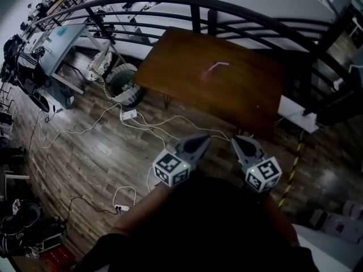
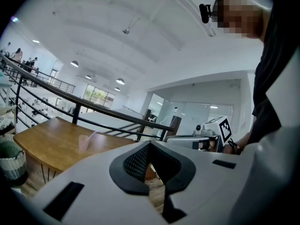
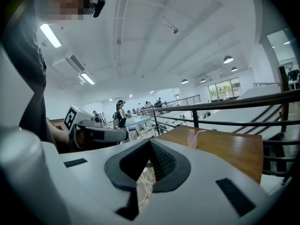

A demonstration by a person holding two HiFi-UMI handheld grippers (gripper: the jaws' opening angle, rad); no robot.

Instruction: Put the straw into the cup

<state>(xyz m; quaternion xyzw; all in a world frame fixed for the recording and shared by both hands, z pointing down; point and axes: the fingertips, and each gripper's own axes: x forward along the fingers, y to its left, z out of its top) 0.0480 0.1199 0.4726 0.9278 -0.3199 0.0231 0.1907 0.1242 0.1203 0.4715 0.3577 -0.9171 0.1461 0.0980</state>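
Left gripper [image 1: 203, 139] and right gripper [image 1: 239, 140] are held side by side close to the person's dark-clothed body, well short of the table [image 1: 238, 95], with their tips pointing toward it. In the left gripper view the left gripper [image 2: 150, 145] has its black pads meeting at the tip, with nothing between them and only a thin slit showing lower down. The right gripper view shows the right gripper [image 3: 150, 142] closed and empty in the same way. White cables [image 3: 144, 181] on the floor show through its slit.

Below the grippers is a dark wooden floor [image 1: 85, 152]. Farther out on it lie a white power strip [image 1: 129, 115] and a woven basket [image 1: 125, 83], which sits by the table's left corner.

The brown wooden table carries a pale, see-through pink cup [image 3: 191, 142] toward its far side. A pink bent straw [image 3: 198, 134] rises from the cup and appears to stand in it. In the head view the straw [image 1: 217, 66] shows clearly, while the cup is hard to make out. A black metal railing [image 1: 195, 16] curves behind the table.
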